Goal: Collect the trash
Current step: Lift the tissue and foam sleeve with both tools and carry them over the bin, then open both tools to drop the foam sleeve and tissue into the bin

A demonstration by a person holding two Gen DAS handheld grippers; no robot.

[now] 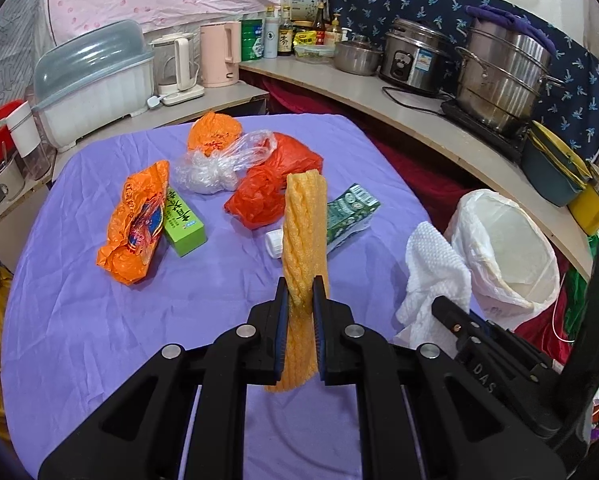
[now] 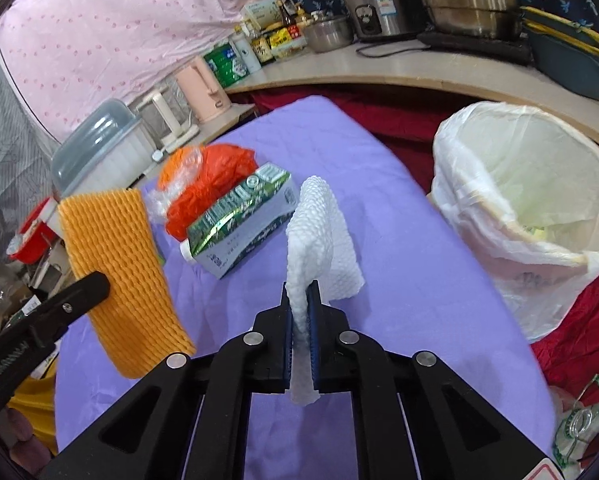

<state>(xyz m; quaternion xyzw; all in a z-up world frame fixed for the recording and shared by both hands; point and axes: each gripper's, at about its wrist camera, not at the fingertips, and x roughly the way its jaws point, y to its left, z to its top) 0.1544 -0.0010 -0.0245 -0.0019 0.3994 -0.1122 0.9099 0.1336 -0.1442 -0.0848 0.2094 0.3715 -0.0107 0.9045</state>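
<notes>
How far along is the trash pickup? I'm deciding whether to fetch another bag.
Done: scraps already lie in the white-lined bin. In hand: left gripper clamps yellow foam netting; right gripper clamps a white paper towel. Left on the purple cloth: orange wrapper, green box, red bag, green carton.

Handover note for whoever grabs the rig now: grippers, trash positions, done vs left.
Left gripper: shut on the orange foam net, lifted over the purple cloth.
Right gripper: shut on the white paper towel, also lifted.
Lined bin sits beside the table on the right gripper's side; some scraps at its bottom.
Left: drop both held items, then the green carton, green box, red bag, clear bag, two orange bags.
</notes>
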